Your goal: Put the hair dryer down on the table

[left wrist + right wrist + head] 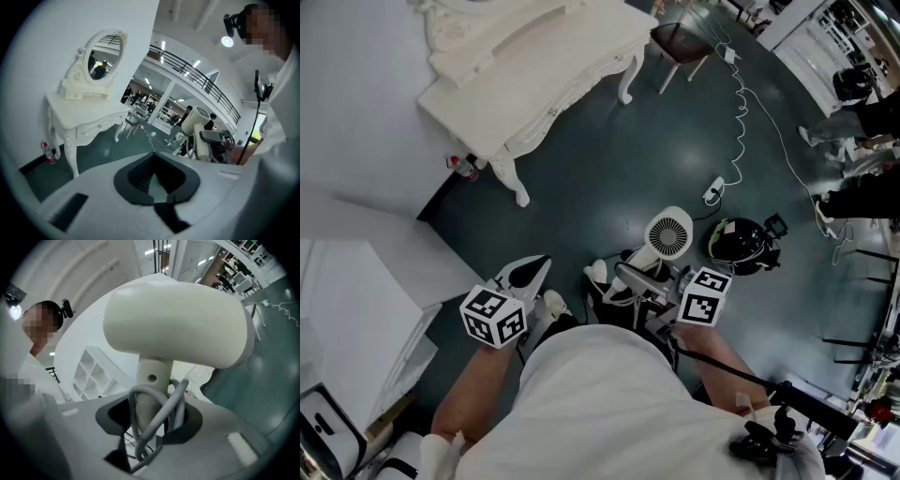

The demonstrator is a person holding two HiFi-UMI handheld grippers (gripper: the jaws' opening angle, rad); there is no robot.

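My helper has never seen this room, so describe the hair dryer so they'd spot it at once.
From the white dressing table by the wall, come across the dark floor to the person. The right hand-held gripper holds the hair dryer by its handle. It stands out by its cream body, round slatted grille and looped grey cord.

Dark green floor (609, 173), white wall (356, 94), white dressing table (534, 56), oval mirror (99, 58), brown chair (680, 39)
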